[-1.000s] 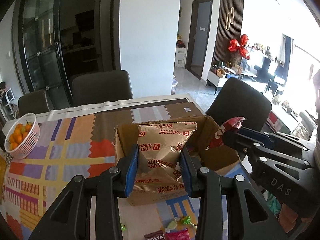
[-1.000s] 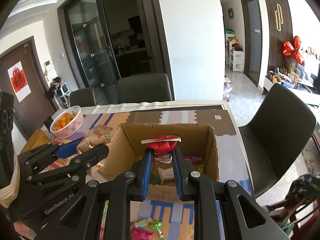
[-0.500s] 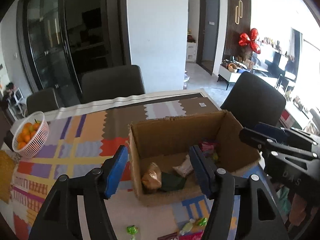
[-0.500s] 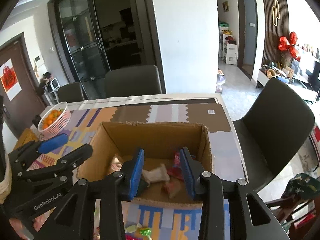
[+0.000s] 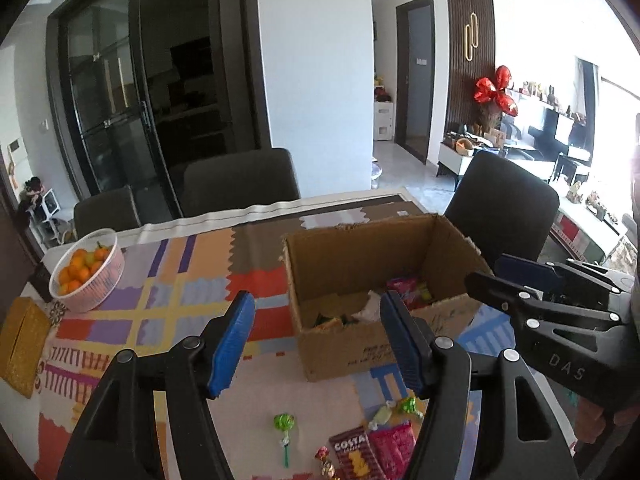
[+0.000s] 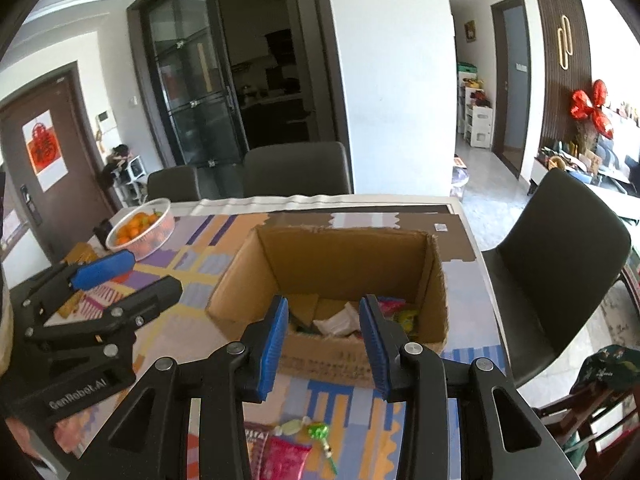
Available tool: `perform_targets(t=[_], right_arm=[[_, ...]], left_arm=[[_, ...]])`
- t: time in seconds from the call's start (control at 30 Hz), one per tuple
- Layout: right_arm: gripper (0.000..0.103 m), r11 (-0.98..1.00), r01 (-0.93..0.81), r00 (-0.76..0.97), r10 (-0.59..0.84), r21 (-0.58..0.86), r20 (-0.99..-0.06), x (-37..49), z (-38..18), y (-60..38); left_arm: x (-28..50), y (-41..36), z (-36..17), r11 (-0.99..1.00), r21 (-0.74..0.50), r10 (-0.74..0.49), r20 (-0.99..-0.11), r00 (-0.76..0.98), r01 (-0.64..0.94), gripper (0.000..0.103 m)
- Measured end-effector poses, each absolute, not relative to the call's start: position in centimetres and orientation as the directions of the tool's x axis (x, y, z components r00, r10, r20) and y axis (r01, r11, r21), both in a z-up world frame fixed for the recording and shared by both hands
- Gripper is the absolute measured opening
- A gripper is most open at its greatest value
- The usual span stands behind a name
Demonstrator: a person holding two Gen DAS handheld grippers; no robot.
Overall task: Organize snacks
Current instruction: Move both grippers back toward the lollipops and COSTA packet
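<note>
An open cardboard box (image 5: 360,352) (image 6: 328,360) stands on the patterned tablecloth with several snack packets inside, among them a white one (image 5: 374,304) (image 6: 338,322) and a pink one (image 5: 406,290). My left gripper (image 5: 316,304) hovers in front of the box's left corner, open and empty. My right gripper (image 6: 324,304) is open in front of the box's near wall, with nothing between its pads. Loose snacks lie on the cloth nearer to me: a green lollipop (image 5: 284,422) (image 6: 318,430), a Costa packet (image 5: 354,454), a pink packet (image 5: 394,446) (image 6: 286,458) and wrapped candies (image 5: 382,414).
A white basket of oranges (image 5: 88,270) (image 6: 142,230) sits at the far left of the table, a gold box (image 5: 20,344) at its left edge. Dark chairs (image 5: 240,184) (image 6: 560,248) stand behind and to the right. The table's right edge runs just past the box.
The left gripper let go of a Fortune Biscuits bag and the right let go of a red packet, both over the box. Both jaws opened and both grippers drew back from the box.
</note>
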State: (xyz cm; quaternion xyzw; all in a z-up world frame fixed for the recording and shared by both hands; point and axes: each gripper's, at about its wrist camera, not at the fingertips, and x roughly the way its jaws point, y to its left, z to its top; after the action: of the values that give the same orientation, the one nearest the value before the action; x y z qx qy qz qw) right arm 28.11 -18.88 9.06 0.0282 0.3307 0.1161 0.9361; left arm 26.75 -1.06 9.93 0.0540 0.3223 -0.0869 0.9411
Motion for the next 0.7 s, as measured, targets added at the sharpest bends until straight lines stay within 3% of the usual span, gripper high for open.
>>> perform_targets(t=[0.7], right_arm=[[0.038,0.964,-0.217,0.626,0.258,0.153,-0.736,24.5,1.8,-17.0]], left_arm=[[20.9,1.8,3.0,0.990,0.043,-0.068,-0.697,0.714,0.136,0.065]])
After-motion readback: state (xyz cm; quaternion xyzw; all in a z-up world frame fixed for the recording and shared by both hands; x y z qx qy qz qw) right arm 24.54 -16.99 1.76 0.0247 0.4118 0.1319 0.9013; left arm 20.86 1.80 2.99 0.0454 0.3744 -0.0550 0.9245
